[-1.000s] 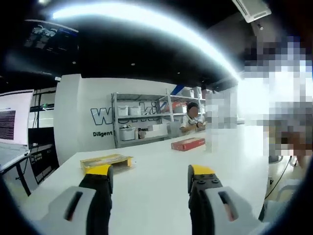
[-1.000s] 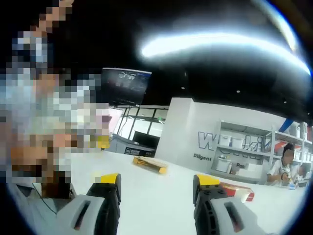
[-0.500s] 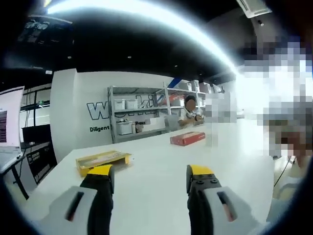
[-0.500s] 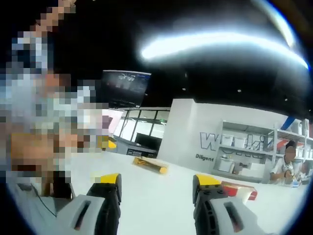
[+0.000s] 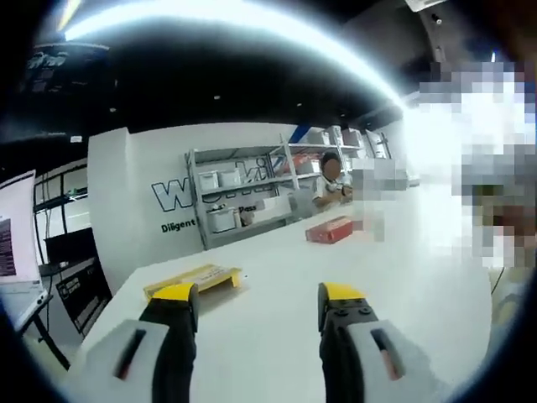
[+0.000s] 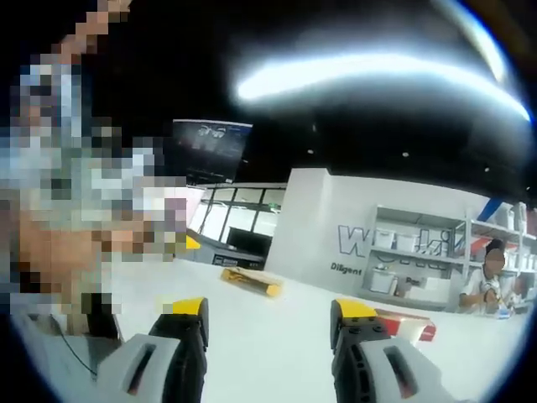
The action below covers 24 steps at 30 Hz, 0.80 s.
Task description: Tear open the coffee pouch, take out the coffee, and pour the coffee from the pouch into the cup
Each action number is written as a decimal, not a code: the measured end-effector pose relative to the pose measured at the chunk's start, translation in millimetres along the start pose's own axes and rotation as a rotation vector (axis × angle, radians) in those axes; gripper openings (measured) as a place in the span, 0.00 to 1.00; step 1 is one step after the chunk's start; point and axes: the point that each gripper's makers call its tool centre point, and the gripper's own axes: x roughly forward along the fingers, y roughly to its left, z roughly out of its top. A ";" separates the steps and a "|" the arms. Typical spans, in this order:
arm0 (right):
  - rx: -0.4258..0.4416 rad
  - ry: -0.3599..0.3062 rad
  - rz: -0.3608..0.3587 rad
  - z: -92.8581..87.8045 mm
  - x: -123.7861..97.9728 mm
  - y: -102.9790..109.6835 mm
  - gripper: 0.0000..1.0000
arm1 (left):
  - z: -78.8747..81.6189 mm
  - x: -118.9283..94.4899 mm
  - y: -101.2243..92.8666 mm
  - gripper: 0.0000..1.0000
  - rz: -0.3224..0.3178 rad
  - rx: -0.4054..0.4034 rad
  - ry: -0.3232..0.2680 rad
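My left gripper (image 5: 258, 295) is open above a white table (image 5: 277, 277), with nothing between its yellow-tipped jaws. A flat yellow pouch box (image 5: 195, 278) lies on the table just beyond the left jaw. A red box (image 5: 329, 229) lies farther away toward the right. My right gripper (image 6: 272, 312) is also open and empty over the same table (image 6: 268, 327). In the right gripper view the yellow box (image 6: 249, 280) lies ahead between the jaws and the red box (image 6: 407, 325) sits behind the right jaw. I see no cup.
Metal shelving (image 5: 252, 197) with white bins stands against a white wall with blue lettering. A person (image 5: 333, 186) sits at the table's far end. A monitor (image 6: 211, 151) hangs high at the left in the right gripper view.
The left gripper view has tilted and shifted slightly, so the boxes sit a little more to the right. The right gripper view has barely moved. Both grippers stay open.
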 end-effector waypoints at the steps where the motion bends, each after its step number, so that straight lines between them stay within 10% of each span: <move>1: 0.001 -0.001 -0.001 -0.1 0.0 -0.3 0.59 | 0.0 1.4 0.6 0.59 -0.001 0.004 0.003; 24: -0.027 -0.004 -0.002 11.3 -4.3 -2.8 0.58 | 2.9 21.1 20.0 0.58 0.000 0.040 0.039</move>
